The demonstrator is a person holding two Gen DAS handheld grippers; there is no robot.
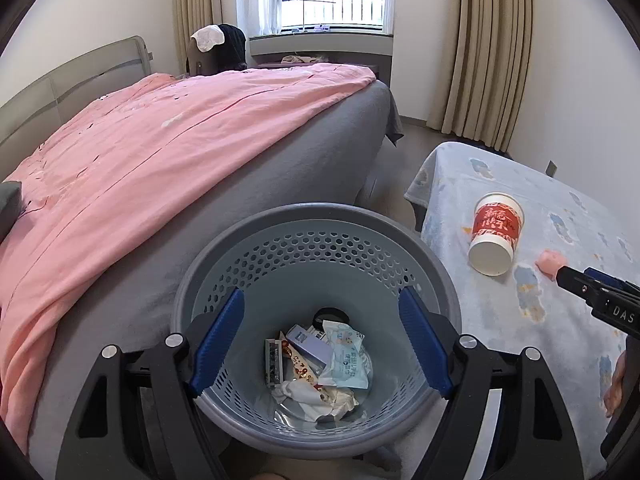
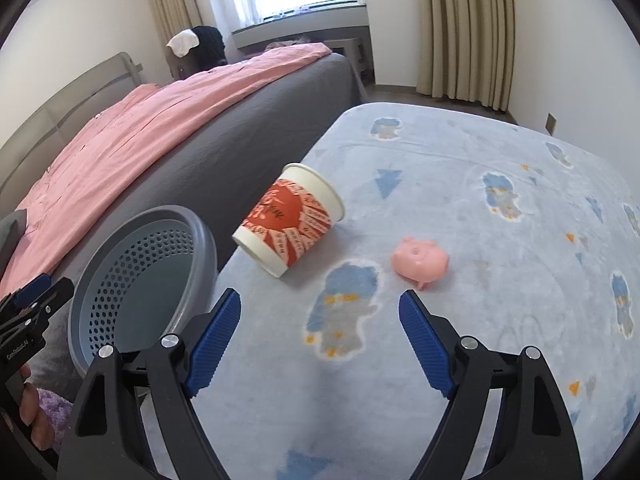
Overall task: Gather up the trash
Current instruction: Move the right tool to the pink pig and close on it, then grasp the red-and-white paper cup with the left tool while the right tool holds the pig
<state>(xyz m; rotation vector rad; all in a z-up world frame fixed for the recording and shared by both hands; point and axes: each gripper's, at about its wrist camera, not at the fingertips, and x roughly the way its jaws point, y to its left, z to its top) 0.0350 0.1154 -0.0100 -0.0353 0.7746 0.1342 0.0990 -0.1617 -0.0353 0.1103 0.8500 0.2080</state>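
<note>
Scanning from the left: pink cover point(image 1: 160, 152) spread over the grey bed point(image 1: 312, 168), no litter visible on it. Next, perforated grey bin point(image 1: 316, 216) standing between bed and low table, already holding crumpled wrappers point(image 1: 344, 356), a small box and white paper at the bottom. So part of the collecting looks done.

Directly over the bin, left gripper point(image 1: 320, 340): blue pads spread wide, nothing between them, nothing touched, only the bin's contents showing through the gap. Judged to be empty and free for another pick.

Further right, table under a pale blue printed cloth point(image 2: 480, 160). Lying on its side near the table's left edge, close to the bin: red-and-white paper cup point(image 2: 290, 220), not yet collected. Just right of the cup, apart from it: small pink pig-shaped piece point(image 2: 420, 260), also left on the cloth; trash or toy, cannot tell.

Nearest the camera, right gripper point(image 2: 320, 336): pads wide apart, empty, hovering above the cloth short of both cup and pig, touching neither. Remaining, by this reading: cup at least into the bin, possibly the pink piece too.
</note>
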